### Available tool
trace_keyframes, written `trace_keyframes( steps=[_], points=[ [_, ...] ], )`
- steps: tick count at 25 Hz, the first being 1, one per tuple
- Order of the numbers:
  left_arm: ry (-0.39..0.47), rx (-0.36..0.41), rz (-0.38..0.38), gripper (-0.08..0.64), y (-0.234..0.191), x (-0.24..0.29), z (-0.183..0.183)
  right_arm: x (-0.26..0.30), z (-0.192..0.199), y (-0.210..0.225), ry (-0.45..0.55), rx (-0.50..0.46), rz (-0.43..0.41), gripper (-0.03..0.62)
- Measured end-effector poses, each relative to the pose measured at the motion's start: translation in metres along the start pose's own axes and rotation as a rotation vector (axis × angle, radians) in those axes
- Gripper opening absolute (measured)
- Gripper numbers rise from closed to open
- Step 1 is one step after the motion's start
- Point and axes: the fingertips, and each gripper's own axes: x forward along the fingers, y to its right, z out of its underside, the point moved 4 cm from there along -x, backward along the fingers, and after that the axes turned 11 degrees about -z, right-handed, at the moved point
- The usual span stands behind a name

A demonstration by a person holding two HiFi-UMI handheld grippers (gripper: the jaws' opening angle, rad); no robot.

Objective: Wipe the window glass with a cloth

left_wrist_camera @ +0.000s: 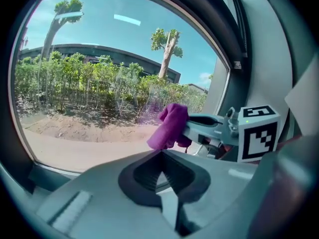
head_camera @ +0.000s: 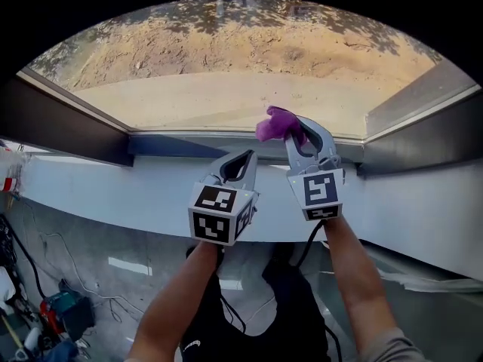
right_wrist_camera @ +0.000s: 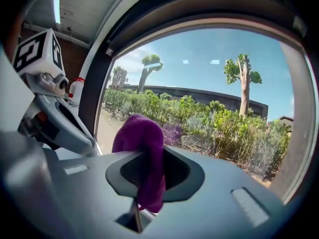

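A purple cloth (head_camera: pixel 276 123) is bunched at the tip of my right gripper (head_camera: pixel 299 129), which is shut on it. The cloth (right_wrist_camera: pixel 141 156) hangs between the jaws and rises in front of the window glass (right_wrist_camera: pixel 209 98). It sits near the lower edge of the glass (head_camera: pixel 226 81), close to it; contact is not clear. My left gripper (head_camera: pixel 240 162) is shut with nothing in it, held lower and to the left, over the white sill (head_camera: pixel 113 191). From the left gripper view the cloth (left_wrist_camera: pixel 171 126) and right gripper (left_wrist_camera: pixel 209 126) show to the right.
A dark window frame (head_camera: pixel 68 123) borders the glass left and right. Outside are sandy ground, hedges (left_wrist_camera: pixel 89 86) and trees (right_wrist_camera: pixel 242 73). Below the sill lie cables and tools (head_camera: pixel 53 311) on the floor at the left.
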Motion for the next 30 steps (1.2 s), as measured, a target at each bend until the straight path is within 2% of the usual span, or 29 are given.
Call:
trace_keyframes(
  steps=[7,12,16,25,30],
  points=[
    [0.086,0.011,0.027,0.0,0.03,-0.034,-0.065,-0.065,-0.131,0.034,0.162,-0.038,0.076,0.08],
    [0.114,0.012,0.044,0.0,0.044,-0.05,-0.092,-0.09,-0.194,0.064,0.237,-0.054,0.125,0.08],
    [0.116,0.019,0.041,0.0,0.052,-0.053,-0.104,-0.1,-0.217,0.087,0.28,-0.034,0.153,0.081],
    [0.107,0.057,0.028,0.0,0.07,-0.063,-0.118,-0.124,-0.244,0.113,0.404,-0.012,0.19,0.081],
    [0.098,0.06,0.022,0.0,0.072,-0.058,-0.117,-0.129,-0.246,0.12,0.437,-0.014,0.189,0.081]
  ],
)
